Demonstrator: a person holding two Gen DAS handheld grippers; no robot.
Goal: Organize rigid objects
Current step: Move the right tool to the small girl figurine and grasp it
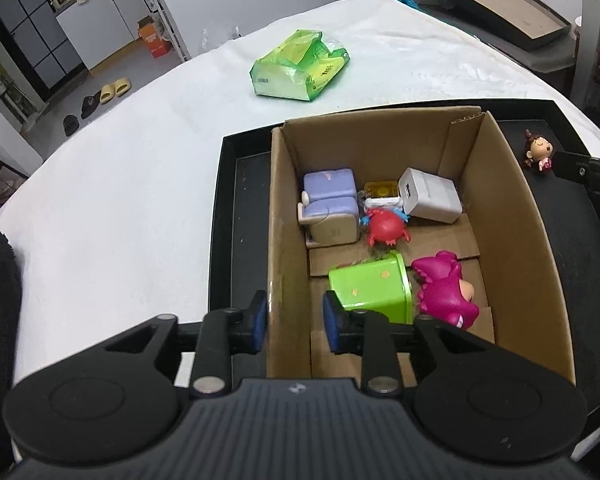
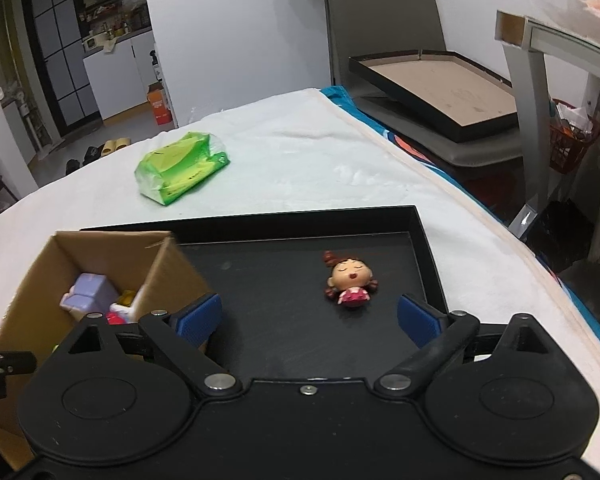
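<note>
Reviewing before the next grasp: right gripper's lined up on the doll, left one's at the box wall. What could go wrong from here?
1. The left gripper straddles the cardboard box wall with its jaws apart; pulling away could drag or tip the box.
2. The doll figurine lies flat on the black tray, small inside the wide-open right gripper; it may slide or pinch off-centre.

Matt corrugated cardboard box (image 1: 512,240), glossy plastic figurine (image 2: 350,280), black tray (image 2: 420,236).
</note>
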